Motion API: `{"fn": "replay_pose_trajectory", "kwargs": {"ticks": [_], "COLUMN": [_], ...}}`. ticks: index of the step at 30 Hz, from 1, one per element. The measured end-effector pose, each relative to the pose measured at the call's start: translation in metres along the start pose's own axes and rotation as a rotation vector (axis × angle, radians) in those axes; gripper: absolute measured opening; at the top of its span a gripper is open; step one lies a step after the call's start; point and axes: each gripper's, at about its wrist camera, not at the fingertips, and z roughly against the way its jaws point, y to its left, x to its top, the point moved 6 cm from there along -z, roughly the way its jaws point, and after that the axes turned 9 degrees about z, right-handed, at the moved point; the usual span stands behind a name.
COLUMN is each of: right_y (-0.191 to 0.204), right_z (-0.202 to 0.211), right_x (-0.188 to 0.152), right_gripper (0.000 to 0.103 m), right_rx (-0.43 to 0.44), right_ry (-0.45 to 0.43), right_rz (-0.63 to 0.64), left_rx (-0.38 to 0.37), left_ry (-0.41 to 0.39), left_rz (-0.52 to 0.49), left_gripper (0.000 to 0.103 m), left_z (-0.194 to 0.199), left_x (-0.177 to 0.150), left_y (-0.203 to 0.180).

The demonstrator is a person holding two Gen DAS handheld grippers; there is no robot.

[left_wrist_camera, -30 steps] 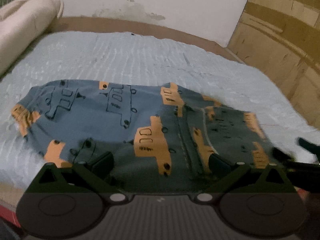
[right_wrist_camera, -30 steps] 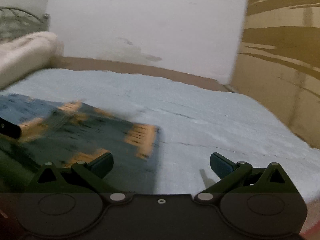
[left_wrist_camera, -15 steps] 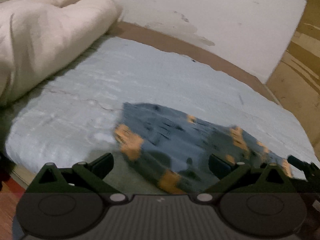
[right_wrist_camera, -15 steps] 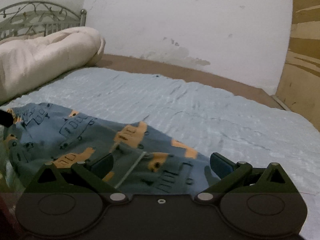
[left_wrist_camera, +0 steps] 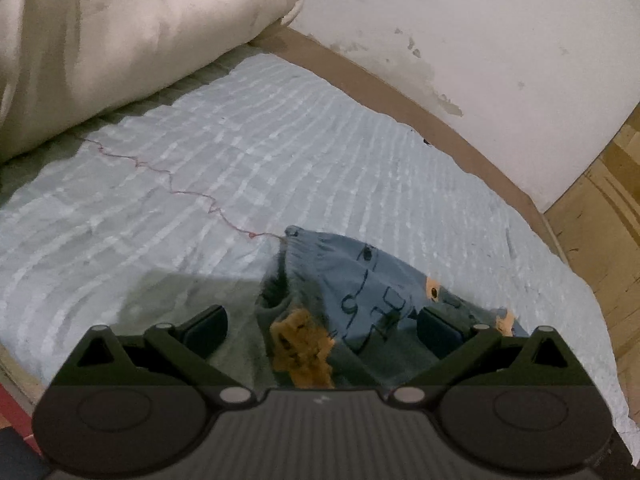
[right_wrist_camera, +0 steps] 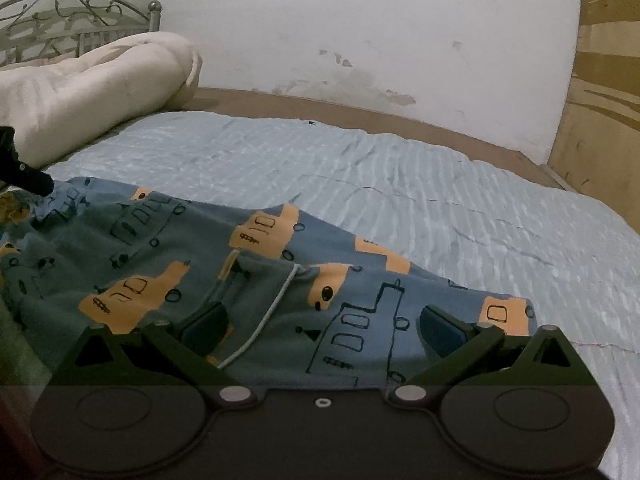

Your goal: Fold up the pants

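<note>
The left gripper (left_wrist_camera: pixel 322 326) hangs low over the leg end of the blue truck-print pants (right_wrist_camera: pixel 256 264), fingers spread wide, gripping nothing. The right gripper (right_wrist_camera: pixel 322 326) hovers at the waist end, fingers equally apart and empty. The pants lie flat on a pale blue ribbed bedsheet (right_wrist_camera: pixel 420 184), near a rolled cream blanket (left_wrist_camera: pixel 132 36) below a stained white wall (right_wrist_camera: pixel 360 32).

Open blue bedsheet (right_wrist_camera: pixel 400 184) beyond and right of the pants (right_wrist_camera: pixel 208 256), passable up to the brown bed edge (right_wrist_camera: pixel 360 114) under the wall (right_wrist_camera: pixel 360 28); blocked at left by the rolled cream blanket (left_wrist_camera: pixel 120 40), at right by the wooden panel (right_wrist_camera: pixel 600 100).
</note>
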Motion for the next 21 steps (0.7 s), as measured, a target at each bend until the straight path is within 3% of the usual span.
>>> {"fn": "replay_pose_trajectory", "kwargs": {"ticks": [21], "right_y": [0.0074], "right_z": [0.0017], "right_x": [-0.0045], "right_gripper": [0.102], "right_rx": [-0.044], "right_ry": [-0.034], "right_rz": [0.034], "left_rx": [0.032], "left_ry": [0.016], "left_rz": [-0.008], "left_gripper": [0.103], "left_z": [-0.0105], "left_x": [-0.0061], "left_y": [-0.0039]}}
